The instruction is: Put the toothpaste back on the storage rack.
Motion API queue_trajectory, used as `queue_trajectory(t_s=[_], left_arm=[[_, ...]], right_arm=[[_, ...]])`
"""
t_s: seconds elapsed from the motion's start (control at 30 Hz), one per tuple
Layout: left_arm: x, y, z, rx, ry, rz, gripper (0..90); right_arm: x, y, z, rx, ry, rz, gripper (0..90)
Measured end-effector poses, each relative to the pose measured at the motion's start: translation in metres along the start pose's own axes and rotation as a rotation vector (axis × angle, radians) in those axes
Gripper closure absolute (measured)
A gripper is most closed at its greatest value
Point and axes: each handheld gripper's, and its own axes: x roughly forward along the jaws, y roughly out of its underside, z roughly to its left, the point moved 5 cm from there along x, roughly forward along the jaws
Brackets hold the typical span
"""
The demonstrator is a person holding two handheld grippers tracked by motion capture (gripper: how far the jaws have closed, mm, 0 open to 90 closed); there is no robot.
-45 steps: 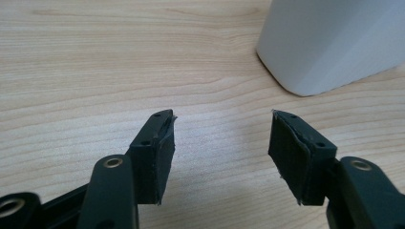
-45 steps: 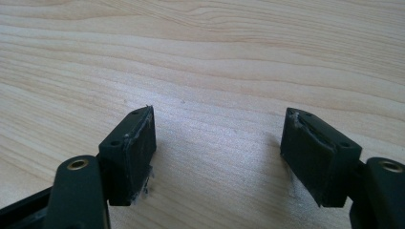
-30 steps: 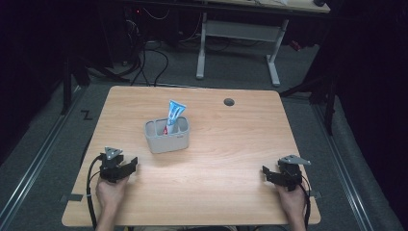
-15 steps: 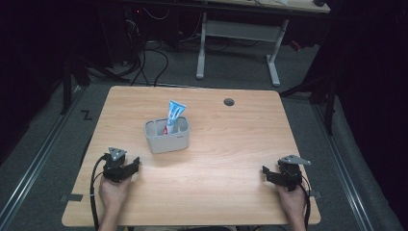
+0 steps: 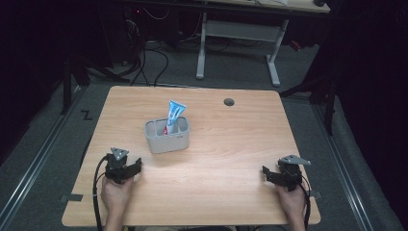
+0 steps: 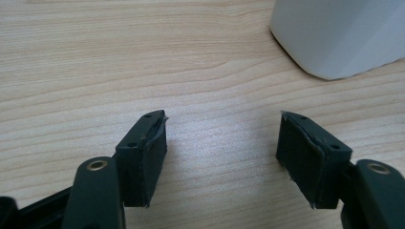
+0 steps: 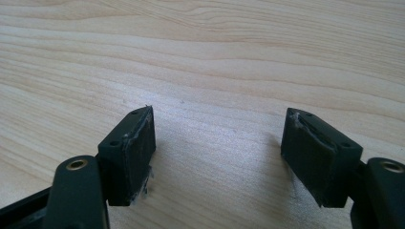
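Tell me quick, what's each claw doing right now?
Left claw: open, just been opening, nothing between its jaws.
Right claw: open, holding nothing.

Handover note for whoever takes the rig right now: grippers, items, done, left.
Left gripper: open, nothing between its jaws, which have just been opening; it rests near the table's front-left edge, closest to the grey holder.
Right gripper: open, nothing in it, at the front-right edge.
Toothpaste tube stands upright in the holder at mid-table.
Done: nothing gripped yet.
Left: probably reach for the holder or tube with the left.
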Motion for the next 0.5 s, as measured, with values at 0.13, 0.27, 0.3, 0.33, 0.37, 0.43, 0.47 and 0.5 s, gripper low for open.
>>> queue_trajectory(t_s=[0.13, 0.27, 0.3, 0.33, 0.37, 0.43, 0.47, 0.5], left_arm=[[0.0001, 0.0000, -0.0002, 0.001, 0.002, 0.000, 33.7], [0.0001, 0.0001, -0.0002, 0.001, 0.003, 0.001, 33.4], [0.0001, 0.0001, -0.0002, 0.001, 0.003, 0.001, 33.3], [0.0001, 0.0000, -0.0003, 0.001, 0.003, 0.001, 33.2], [0.0001, 0.0000, -0.0003, 0.002, 0.004, 0.001, 33.1], [0.0001, 0.0000, -0.0003, 0.002, 0.005, 0.001, 32.8], [0.0001, 0.0001, -0.0002, 0.001, 0.006, 0.001, 32.8], [0.0000, 0.0000, -0.0002, 0.001, 0.007, 0.001, 32.7]], right_arm=[[0.0000, 0.0000, 0.0000, 0.003, 0.002, 0.000, 27.5], [0.0002, -0.0001, -0.0003, 0.005, 0.006, -0.001, 27.6], [0.0002, -0.0002, -0.0003, 0.005, 0.005, -0.001, 27.9], [0.0002, -0.0002, -0.0001, 0.005, 0.005, -0.001, 27.9], [0.0002, -0.0002, -0.0001, 0.004, 0.004, -0.001, 27.9], [0.0003, -0.0003, -0.0001, 0.005, 0.004, -0.001, 27.9], [0.0003, -0.0003, -0.0001, 0.005, 0.004, -0.001, 27.9], [0.0004, -0.0003, 0.0000, 0.005, 0.004, 0.000, 27.9]])
